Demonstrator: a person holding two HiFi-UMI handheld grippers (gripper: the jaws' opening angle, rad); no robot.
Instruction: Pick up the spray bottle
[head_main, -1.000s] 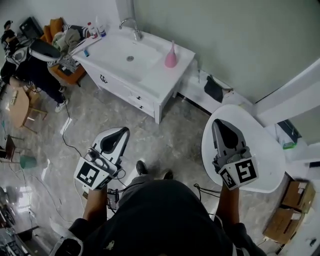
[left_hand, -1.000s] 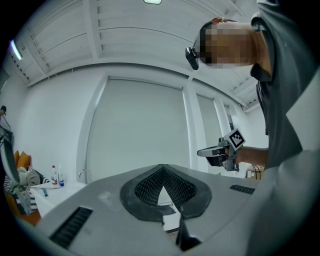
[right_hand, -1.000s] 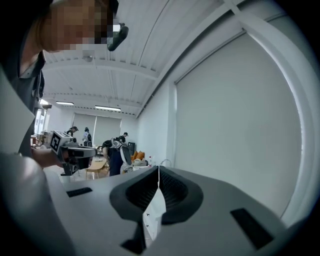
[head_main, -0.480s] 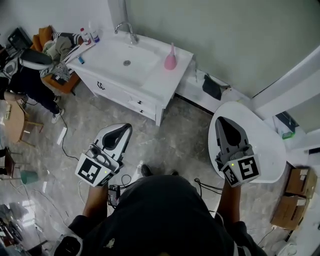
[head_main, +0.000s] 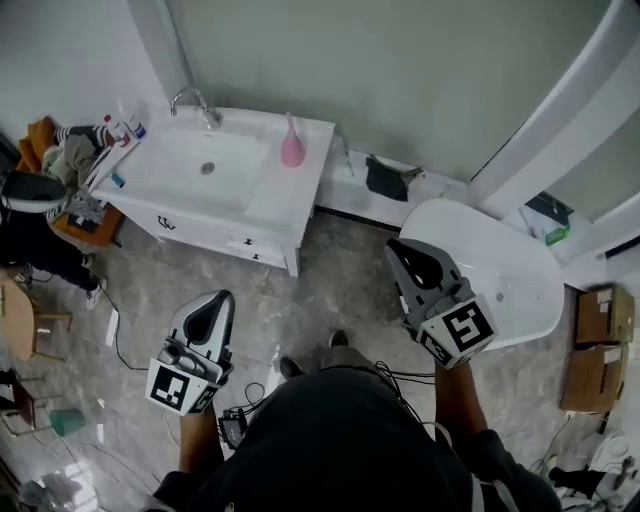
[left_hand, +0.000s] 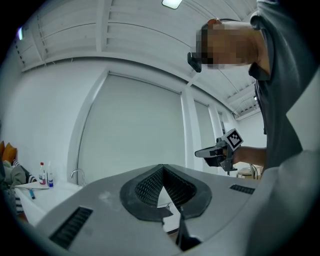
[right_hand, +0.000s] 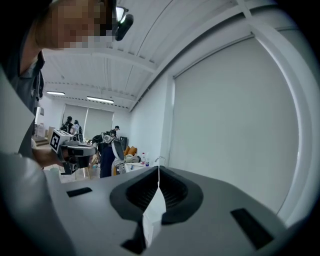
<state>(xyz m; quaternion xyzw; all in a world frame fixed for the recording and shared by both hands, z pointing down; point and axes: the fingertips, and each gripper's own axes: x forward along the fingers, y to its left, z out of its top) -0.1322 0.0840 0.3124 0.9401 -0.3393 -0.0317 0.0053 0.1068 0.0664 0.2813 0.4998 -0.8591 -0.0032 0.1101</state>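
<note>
The pink spray bottle (head_main: 291, 150) stands upright on the white vanity top (head_main: 300, 200), just right of the basin. Both grippers are held over the floor, well short of it. My left gripper (head_main: 223, 297) points toward the vanity's front, its jaws together and empty; its own view shows its tips (left_hand: 162, 166) meeting against a pale wall. My right gripper (head_main: 392, 245) is to the right, near the white oval table, jaws shut with nothing between them (right_hand: 159, 167). The bottle does not show in either gripper view.
A faucet (head_main: 195, 100) and small bottles (head_main: 125, 128) sit at the vanity's back and left. A white oval table (head_main: 500, 260) lies to the right, cardboard boxes (head_main: 598, 345) beyond it. A chair piled with clothes (head_main: 60, 150) stands left. Cables (head_main: 115, 340) trail over the marble floor.
The vanity and pink bottle have slid left in the head view as the person moved. Both grippers travelled along, still shut and empty.
</note>
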